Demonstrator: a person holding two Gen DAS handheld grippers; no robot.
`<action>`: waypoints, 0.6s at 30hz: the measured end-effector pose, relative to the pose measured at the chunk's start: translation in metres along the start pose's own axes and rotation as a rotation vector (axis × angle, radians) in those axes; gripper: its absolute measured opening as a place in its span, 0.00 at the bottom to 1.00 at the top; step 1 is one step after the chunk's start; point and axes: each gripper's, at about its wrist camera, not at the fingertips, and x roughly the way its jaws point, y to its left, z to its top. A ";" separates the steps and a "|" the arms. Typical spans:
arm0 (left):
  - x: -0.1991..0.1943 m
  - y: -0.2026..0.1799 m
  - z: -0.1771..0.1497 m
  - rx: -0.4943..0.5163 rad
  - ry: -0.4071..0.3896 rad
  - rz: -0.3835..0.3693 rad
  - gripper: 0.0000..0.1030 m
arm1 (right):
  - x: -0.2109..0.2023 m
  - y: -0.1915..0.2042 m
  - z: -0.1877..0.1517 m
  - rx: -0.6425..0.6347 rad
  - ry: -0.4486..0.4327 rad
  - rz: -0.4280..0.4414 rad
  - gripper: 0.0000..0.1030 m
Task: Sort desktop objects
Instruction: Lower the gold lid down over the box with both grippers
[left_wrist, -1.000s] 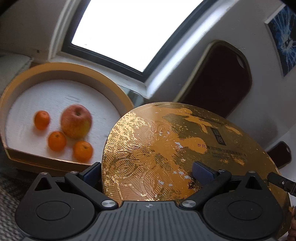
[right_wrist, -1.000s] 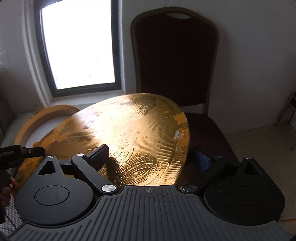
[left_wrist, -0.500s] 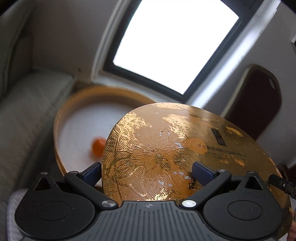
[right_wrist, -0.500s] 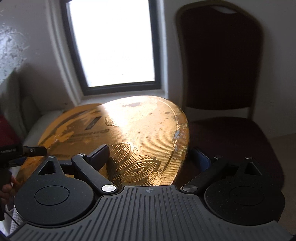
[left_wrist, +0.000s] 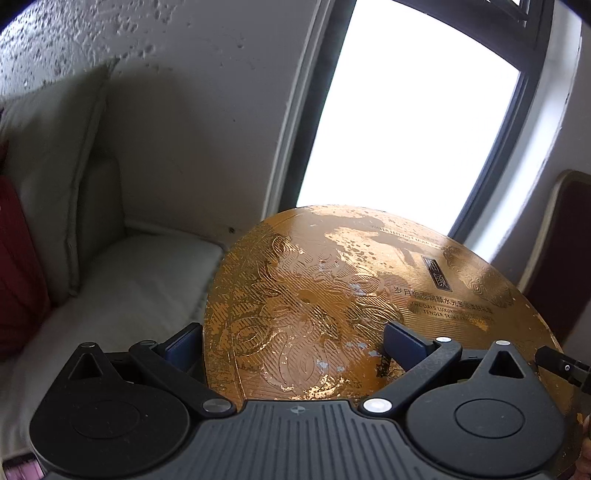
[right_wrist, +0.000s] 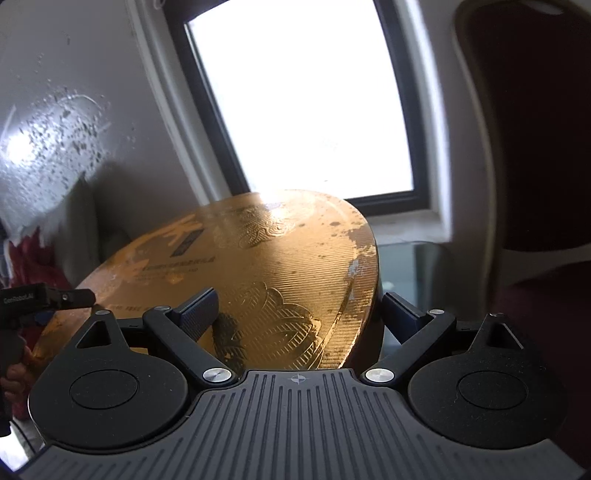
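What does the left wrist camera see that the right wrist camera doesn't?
Only the left wrist view shows the pale sofa seat and, at its right edge, the tip of the right gripper. Only the right wrist view shows a glass tabletop beyond the lid and the left gripper's body at its left edge. Both show the gold lid carried between the left gripper and right gripper, plus the bright window and a dark red chair.

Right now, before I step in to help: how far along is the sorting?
Done: the gold lid is lifted clear, resting on nothing. In hand: the left gripper and the right gripper each clamp its edge, holding it roughly level near the window, with the grey sofa beyond. Left: setting it down. Neither view shows a box or other items, so the rest cannot be judged.
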 end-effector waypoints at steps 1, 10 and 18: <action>0.002 0.002 0.002 0.003 -0.002 0.002 0.98 | 0.007 0.000 0.000 0.008 0.001 0.008 0.93; 0.010 -0.003 0.002 -0.015 0.023 -0.010 0.98 | 0.035 -0.012 0.003 0.027 0.011 0.020 0.93; 0.023 -0.001 -0.008 -0.012 0.012 -0.030 0.98 | 0.044 -0.024 0.003 0.028 0.030 -0.012 0.93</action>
